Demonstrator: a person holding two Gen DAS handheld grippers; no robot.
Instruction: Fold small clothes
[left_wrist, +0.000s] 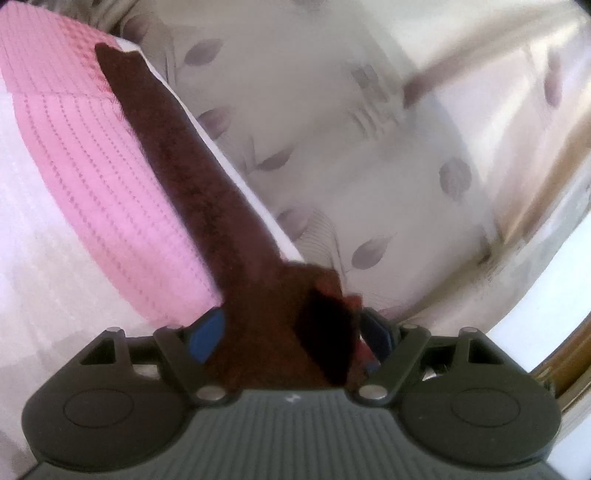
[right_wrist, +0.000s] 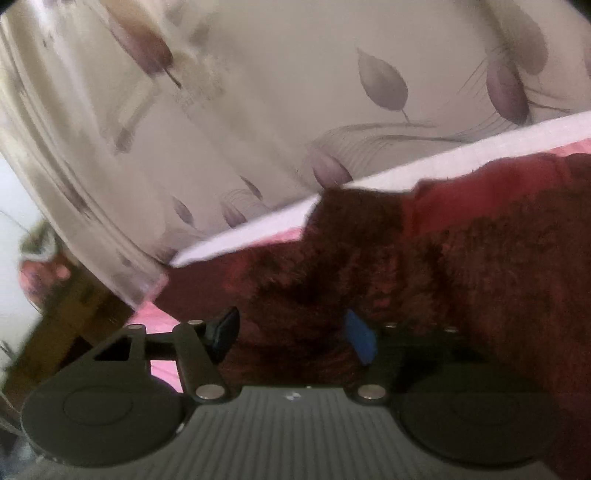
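Maroon fleece: the small garment (left_wrist: 207, 206) is a dark red, fuzzy piece, lying in a long band over a pink waffle-knit cloth (left_wrist: 92, 177) on a pale surface; in the left wrist view it runs from the upper left of the frame down to the bottom centre
Backdrop: a cream curtain with grey-purple leaves (right_wrist: 258, 110) fills the upper part of both views
Left gripper (left_wrist: 291, 339): its fingers stand wide, yet a thick bunched end of the garment fills the gap between the blue pads (left_wrist: 207, 336), so it reads as a grip on that wad
Right gripper (right_wrist: 291, 332): its fingers are spread apart and rest low on the fleece (right_wrist: 461, 277); cloth lies under and between them, but the pads (right_wrist: 360, 339) do not appear to press on it, so I judge this end let go
Where the garment sits, right view: it covers the lower right of the frame, with a folded-over flap near the centre and the pink cloth showing at lower left
Handling: likely light, soft and limp; it will sag and bunch instead of holding a crease, while the fuzzy pile should give the pads good friction
Where to take hold: at an edge or corner, pinching both layers of a fold together, since a grab mid-panel would only gather a lump
Risk: the pink cloth beneath could be pinched along with the fleece
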